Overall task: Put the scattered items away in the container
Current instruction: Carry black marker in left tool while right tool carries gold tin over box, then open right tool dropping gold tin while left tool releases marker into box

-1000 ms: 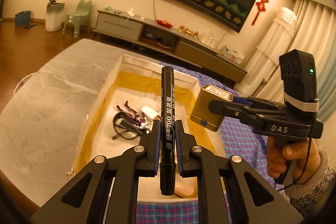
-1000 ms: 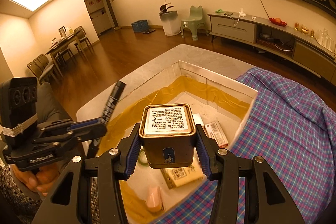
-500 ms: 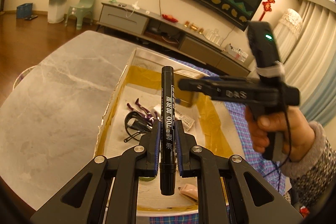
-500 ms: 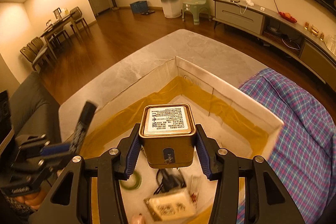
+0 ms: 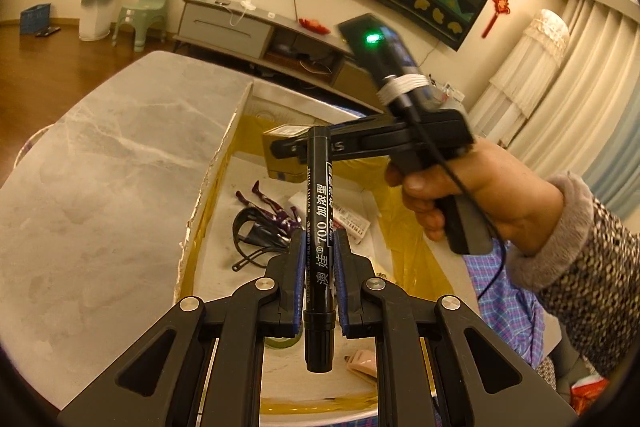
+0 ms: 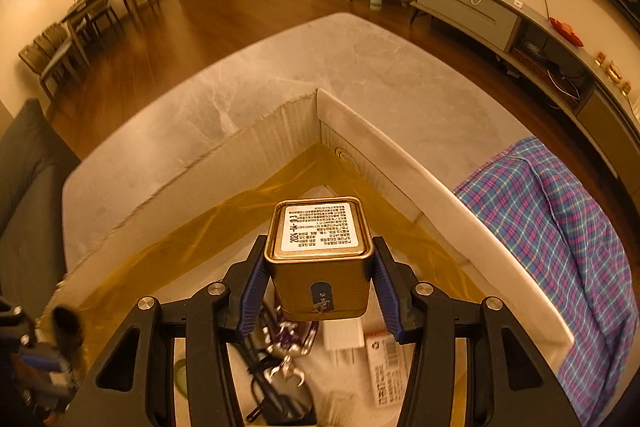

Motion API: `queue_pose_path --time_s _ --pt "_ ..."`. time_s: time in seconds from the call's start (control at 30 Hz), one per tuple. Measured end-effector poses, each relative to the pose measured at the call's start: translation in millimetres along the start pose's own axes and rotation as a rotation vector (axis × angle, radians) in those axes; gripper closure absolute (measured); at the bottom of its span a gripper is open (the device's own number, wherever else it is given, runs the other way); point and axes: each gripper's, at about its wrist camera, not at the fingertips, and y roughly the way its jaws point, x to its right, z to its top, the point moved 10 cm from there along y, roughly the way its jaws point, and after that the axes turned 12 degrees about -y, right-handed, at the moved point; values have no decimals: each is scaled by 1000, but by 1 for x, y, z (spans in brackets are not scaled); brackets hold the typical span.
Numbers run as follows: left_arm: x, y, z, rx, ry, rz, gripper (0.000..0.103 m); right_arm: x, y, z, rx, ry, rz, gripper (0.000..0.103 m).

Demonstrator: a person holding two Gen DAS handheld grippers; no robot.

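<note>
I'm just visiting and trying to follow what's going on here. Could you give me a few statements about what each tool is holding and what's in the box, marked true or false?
1. The left gripper has its jaws shut on a black marker. True.
2. The right gripper holds a roll of tape. False: it grips a gold tin with a white printed label on top.
3. The gold tin is held above the inside of the white box. True.
4. The box has nothing in it. False: dark glasses, a small packet and other bits lie on its floor.
5. A plaid cloth lies beside the box. True.
</note>
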Motion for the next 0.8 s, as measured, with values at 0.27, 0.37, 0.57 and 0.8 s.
queue_pose_path --time_s 0.27,0.37,0.57,0.8 --pt "1 0 6 -11 21 4 90 7 25 4 -65 -36 -65 51" --pt "5 1 9 -18 39 10 90 11 17 7 -40 -8 -62 49" --pt "18 4 8 -45 90 8 90 19 -28 6 72 89 -15 42" --pt "36 25 1 -186 5 -47 90 33 -85 -30 201 237 28 34"
